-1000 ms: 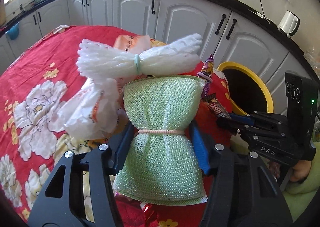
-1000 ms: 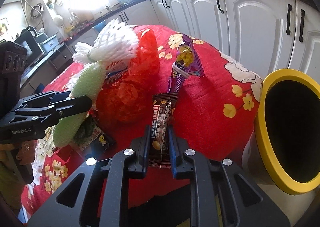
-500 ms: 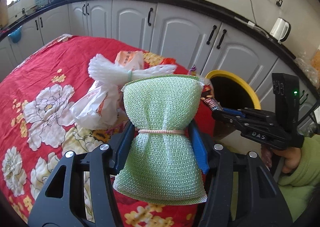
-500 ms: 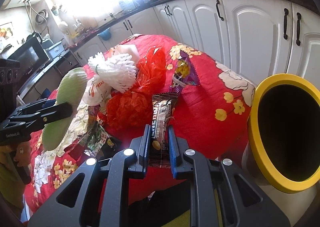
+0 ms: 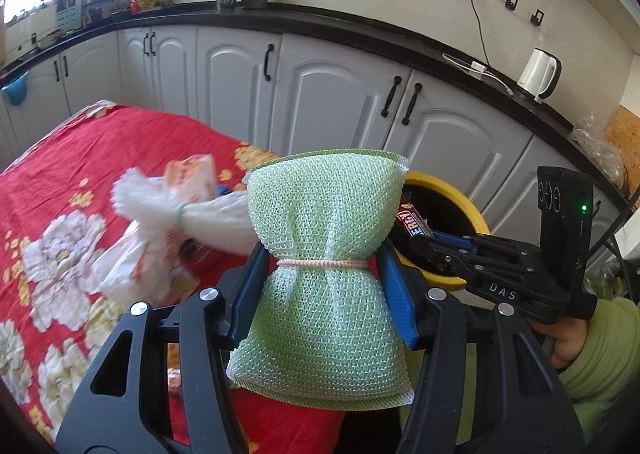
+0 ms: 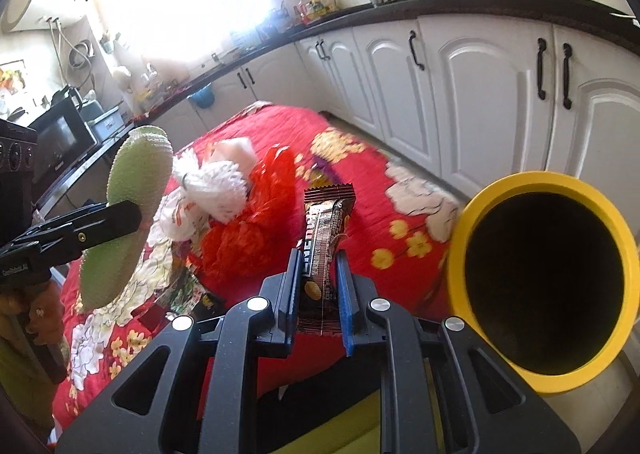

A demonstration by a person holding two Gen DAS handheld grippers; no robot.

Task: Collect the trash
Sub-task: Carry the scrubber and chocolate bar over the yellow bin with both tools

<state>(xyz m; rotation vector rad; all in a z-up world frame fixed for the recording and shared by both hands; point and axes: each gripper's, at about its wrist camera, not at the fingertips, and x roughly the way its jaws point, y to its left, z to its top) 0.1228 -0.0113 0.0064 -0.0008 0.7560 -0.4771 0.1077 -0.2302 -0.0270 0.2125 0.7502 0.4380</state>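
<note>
My left gripper (image 5: 324, 266) is shut on a green foam net bundle (image 5: 324, 294) tied at its waist with a pink band, lifted above the red flowered tablecloth (image 5: 80, 158). In the right wrist view the same green bundle (image 6: 132, 190) hangs at the left in that left gripper (image 6: 104, 226). My right gripper (image 6: 318, 266) is shut on a brown snack bar wrapper (image 6: 326, 230), held upright beside the yellow-rimmed bin (image 6: 548, 382). From the left wrist view the wrapper (image 5: 414, 220) and right gripper (image 5: 436, 250) hover at the bin's rim (image 5: 444, 184).
On the cloth lie a white foam net bundle (image 6: 218, 186), a white printed bag (image 5: 132, 270), crumpled red plastic (image 6: 248, 242) and small wrappers (image 6: 188, 290). White cabinets (image 5: 320, 94) stand behind the table. A sleeve and hand (image 5: 592, 338) hold the right gripper.
Both grippers have risen off the table with their loads and shifted toward the yellow bin. The trash pile now sits lower and farther away in both views.
</note>
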